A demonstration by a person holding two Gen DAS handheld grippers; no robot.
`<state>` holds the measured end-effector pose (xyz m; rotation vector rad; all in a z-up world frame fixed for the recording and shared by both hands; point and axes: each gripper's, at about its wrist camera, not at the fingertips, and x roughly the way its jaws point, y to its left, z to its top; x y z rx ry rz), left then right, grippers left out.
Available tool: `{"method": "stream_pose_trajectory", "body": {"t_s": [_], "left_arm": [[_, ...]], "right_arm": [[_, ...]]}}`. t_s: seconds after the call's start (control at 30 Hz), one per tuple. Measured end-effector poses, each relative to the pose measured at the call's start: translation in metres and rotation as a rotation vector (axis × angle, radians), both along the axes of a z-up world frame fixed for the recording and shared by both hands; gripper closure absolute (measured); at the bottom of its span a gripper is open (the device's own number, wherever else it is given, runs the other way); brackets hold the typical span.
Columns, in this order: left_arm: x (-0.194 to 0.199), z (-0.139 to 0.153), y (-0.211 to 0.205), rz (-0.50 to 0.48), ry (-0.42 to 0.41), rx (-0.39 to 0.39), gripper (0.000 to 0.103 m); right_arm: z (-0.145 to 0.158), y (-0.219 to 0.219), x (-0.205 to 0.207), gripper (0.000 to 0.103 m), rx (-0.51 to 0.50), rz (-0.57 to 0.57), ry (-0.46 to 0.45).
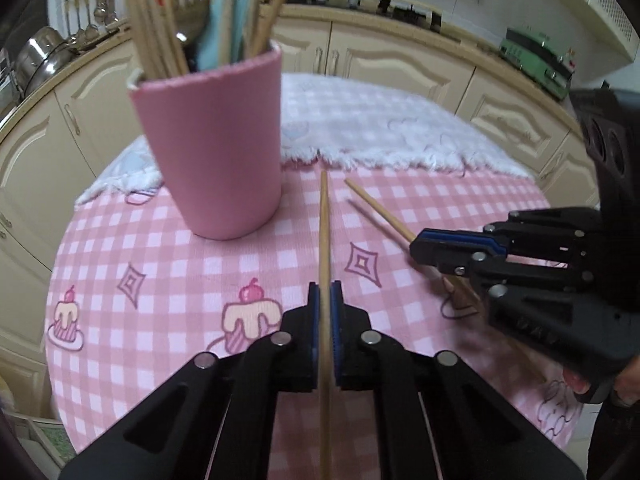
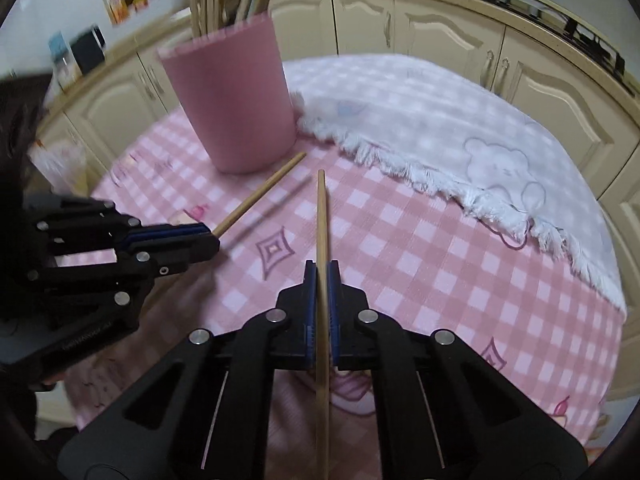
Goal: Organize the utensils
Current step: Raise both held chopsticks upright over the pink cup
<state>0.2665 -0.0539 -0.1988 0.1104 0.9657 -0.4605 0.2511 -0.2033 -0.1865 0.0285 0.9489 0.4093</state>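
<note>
Both claws clamped on one chopstick each: left claw (image 1: 325, 300), right claw (image 2: 322, 280), above the table (image 2: 440, 248) near pink holder (image 1: 216, 148). Risk: holder crowded, tip snags, holder tips.

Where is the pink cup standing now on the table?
In both wrist views the pink cup stands upright on the checked tablecloth, ahead-left of both held chopsticks, beside the white fringed towel.

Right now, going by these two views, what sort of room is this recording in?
Most likely a home kitchen: cream cabinets line the walls, steel pots sit on the counter under hanging ladles, and a pink cup of chopsticks stands on the checked tablecloth.
</note>
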Motion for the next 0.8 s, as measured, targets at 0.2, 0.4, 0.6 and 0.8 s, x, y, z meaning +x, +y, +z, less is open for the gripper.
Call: {"method": "stream_pose_trajectory", "body": {"t_s": [0.2, 0.4, 0.6, 0.8], "left_arm": [[-0.018, 0.030, 0.016, 0.023, -0.106, -0.099, 0.098], [-0.032, 0.061, 0.031, 0.046, -0.232, -0.162, 0.098], [-0.032, 0.085, 0.039, 0.089, -0.330, -0.210, 0.098], [-0.029, 0.116, 0.050, 0.139, -0.438, -0.259, 0.098]], "right_arm": [[0.032, -0.022, -0.021, 0.097, 0.196, -0.016, -0.102], [0.055, -0.031, -0.031, 0.097, 0.283, -0.029, -0.206], [0.081, -0.034, -0.031, 0.097, 0.335, -0.049, -0.303], [0.115, -0.031, -0.023, 0.097, 0.365, -0.059, -0.422]]}}
